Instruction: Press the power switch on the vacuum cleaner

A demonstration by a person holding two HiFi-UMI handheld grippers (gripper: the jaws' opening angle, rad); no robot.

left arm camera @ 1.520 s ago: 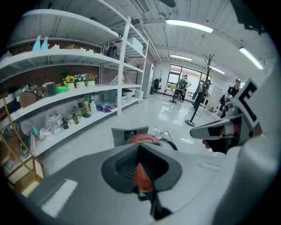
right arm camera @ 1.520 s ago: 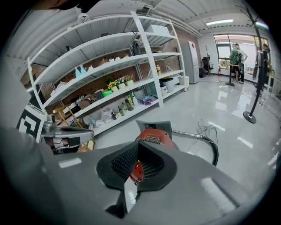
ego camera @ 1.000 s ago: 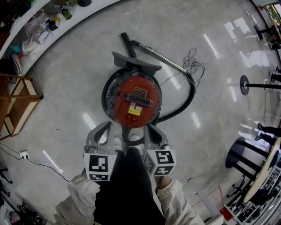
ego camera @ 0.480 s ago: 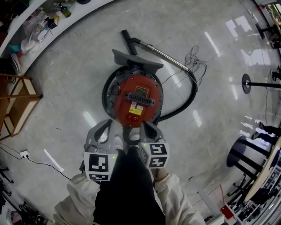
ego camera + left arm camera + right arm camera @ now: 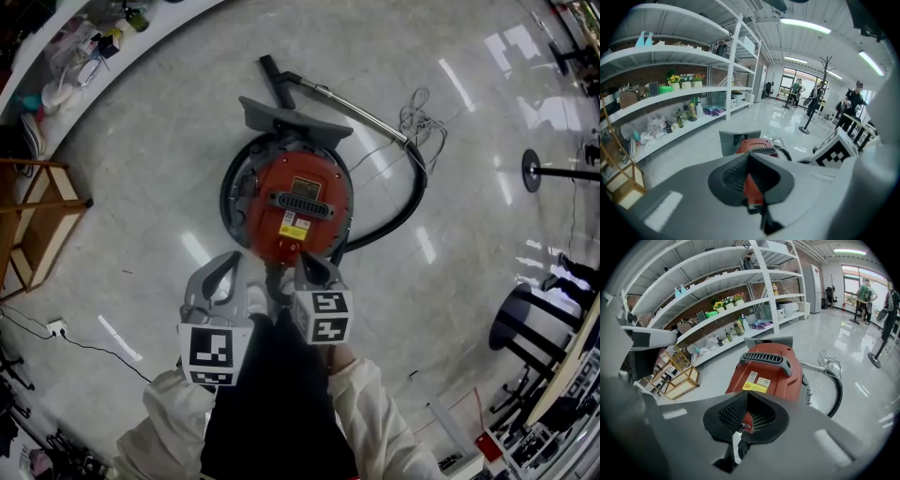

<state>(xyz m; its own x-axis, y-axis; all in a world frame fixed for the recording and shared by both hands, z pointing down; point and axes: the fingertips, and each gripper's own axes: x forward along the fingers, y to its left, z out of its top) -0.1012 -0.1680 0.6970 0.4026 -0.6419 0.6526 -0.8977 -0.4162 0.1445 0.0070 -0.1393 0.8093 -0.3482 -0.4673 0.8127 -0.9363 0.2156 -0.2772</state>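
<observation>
Jaws pressed together and empty on both: we hold the left gripper (image 5: 228, 262) just short of the red vacuum cleaner (image 5: 298, 202), the right gripper (image 5: 304, 262) at its near rim (touching or not, unclear); its hose (image 5: 405, 211) curves beyond it.

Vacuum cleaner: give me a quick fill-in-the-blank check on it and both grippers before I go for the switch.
1. The vacuum has a ___ body.
2. In the head view its black hose curves round its ___ side.
3. The left gripper and right gripper both have their jaws ___, with nothing between them.
Missing words: red; right; shut.
</observation>
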